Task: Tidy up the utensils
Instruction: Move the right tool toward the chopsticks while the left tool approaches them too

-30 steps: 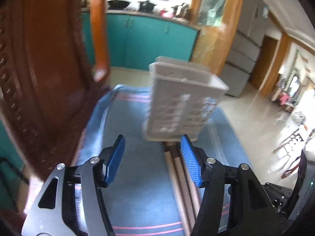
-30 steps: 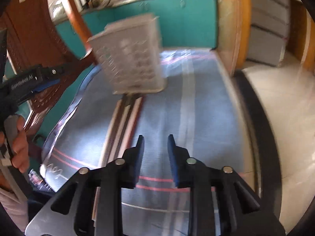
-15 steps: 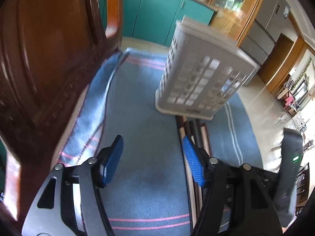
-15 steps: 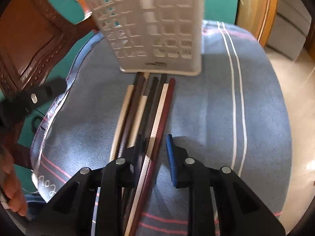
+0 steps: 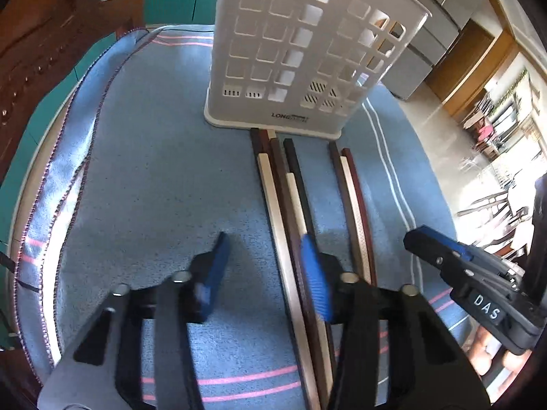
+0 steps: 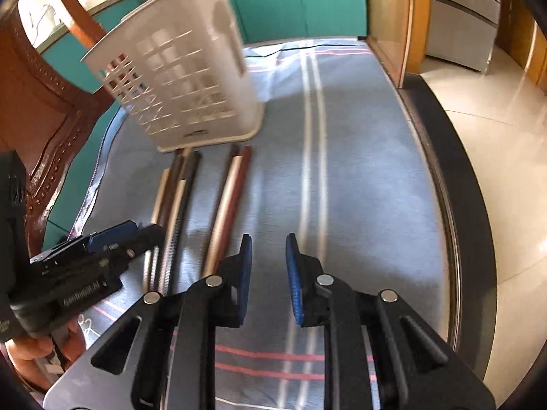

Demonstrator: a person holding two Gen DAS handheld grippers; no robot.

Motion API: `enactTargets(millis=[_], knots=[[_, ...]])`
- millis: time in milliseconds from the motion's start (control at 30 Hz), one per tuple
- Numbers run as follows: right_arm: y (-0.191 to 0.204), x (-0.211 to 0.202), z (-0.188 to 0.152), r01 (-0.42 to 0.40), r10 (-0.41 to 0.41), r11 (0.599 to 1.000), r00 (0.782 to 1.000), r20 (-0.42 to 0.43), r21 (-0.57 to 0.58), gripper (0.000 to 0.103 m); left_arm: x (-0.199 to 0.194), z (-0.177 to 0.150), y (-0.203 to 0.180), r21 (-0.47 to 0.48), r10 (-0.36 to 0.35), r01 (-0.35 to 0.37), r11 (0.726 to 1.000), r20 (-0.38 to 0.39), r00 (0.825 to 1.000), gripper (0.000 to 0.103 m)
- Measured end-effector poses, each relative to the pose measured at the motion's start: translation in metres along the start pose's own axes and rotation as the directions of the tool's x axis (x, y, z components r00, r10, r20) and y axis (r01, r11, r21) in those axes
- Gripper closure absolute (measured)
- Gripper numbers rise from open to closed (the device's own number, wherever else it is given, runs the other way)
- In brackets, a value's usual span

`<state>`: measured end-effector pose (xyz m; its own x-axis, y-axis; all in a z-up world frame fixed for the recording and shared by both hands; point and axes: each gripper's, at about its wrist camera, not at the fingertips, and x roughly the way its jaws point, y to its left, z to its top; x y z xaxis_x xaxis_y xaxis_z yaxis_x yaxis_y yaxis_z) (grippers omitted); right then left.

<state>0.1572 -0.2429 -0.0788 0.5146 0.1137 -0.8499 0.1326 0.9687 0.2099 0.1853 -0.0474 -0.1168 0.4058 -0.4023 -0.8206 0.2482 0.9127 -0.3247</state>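
A white slotted utensil basket (image 5: 290, 54) (image 6: 181, 85) stands upright at the far end of the blue cloth. In front of it lie chopsticks in two groups: several in the left bundle (image 5: 283, 205) (image 6: 174, 198), and three set apart to the right (image 5: 352, 198) (image 6: 229, 198). My left gripper (image 5: 265, 266) hangs low over the left bundle. Its jaws are closing, the sticks lie between them near the right pad (image 5: 314, 273), and the left pad is clear of them. My right gripper (image 6: 268, 263) stands narrowly open over bare cloth, just right of the three sticks, holding nothing.
The blue striped cloth (image 5: 154, 171) (image 6: 359, 171) covers the table. A carved wooden chair (image 5: 41, 34) (image 6: 41, 102) stands close on the left. The dark table edge (image 6: 454, 177) runs along the right, with tiled floor beyond. A hand (image 6: 34, 348) holds the left gripper.
My left gripper has sunk toward the chopsticks and its jaws have narrowed. My right gripper has shifted right, off the bundle. Three sticks now lie apart from the rest.
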Motion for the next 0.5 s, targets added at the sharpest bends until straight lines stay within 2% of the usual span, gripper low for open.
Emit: enactTargets(millis=[33,67,100,233,300,367,400,433,500], knots=[[0.001,0.002,-0.001,0.008,-0.008,1.0,1.0,0.001,0.001,0.082,-0.001,0.0,0.002,-0.012,-0.028,0.028,1.0,-0.003,1.0,0.083],[-0.001,0.001,-0.001,0.012,-0.012,1.0,1.0,0.0,0.002,0.082,-0.003,0.0,0.003,-0.012,-0.026,0.026,1.0,0.003,1.0,0.086],[-0.003,0.001,-0.004,0.013,-0.013,1.0,1.0,-0.005,0.006,0.082,-0.004,0.0,0.005,-0.005,0.009,-0.009,1.0,0.009,1.0,0.09],[0.0,0.009,-0.01,0.012,-0.012,1.0,1.0,-0.025,0.006,0.082,-0.01,0.001,0.016,0.0,0.138,-0.138,0.99,0.028,0.99,0.09],[0.003,0.013,-0.007,0.003,-0.002,1.0,1.0,-0.025,0.008,0.082,-0.016,0.002,0.022,-0.02,0.126,-0.126,0.992,0.032,0.991,0.09],[0.007,0.013,-0.008,-0.011,0.011,1.0,1.0,-0.023,0.008,0.082,-0.02,0.0,0.022,-0.026,0.113,-0.112,0.993,0.041,0.993,0.08],[0.01,0.013,-0.006,-0.022,0.022,1.0,0.999,-0.024,0.005,0.082,-0.022,-0.001,0.022,-0.029,0.107,-0.106,0.994,0.046,0.993,0.072],[0.012,0.013,-0.005,-0.031,0.031,1.0,0.999,-0.024,0.003,0.082,-0.023,-0.001,0.022,-0.03,0.099,-0.098,0.995,0.048,0.994,0.068],[0.017,0.013,-0.003,-0.048,0.048,0.999,0.999,-0.024,-0.003,0.081,-0.024,-0.002,0.02,-0.029,0.089,-0.088,0.996,0.044,0.995,0.068]])
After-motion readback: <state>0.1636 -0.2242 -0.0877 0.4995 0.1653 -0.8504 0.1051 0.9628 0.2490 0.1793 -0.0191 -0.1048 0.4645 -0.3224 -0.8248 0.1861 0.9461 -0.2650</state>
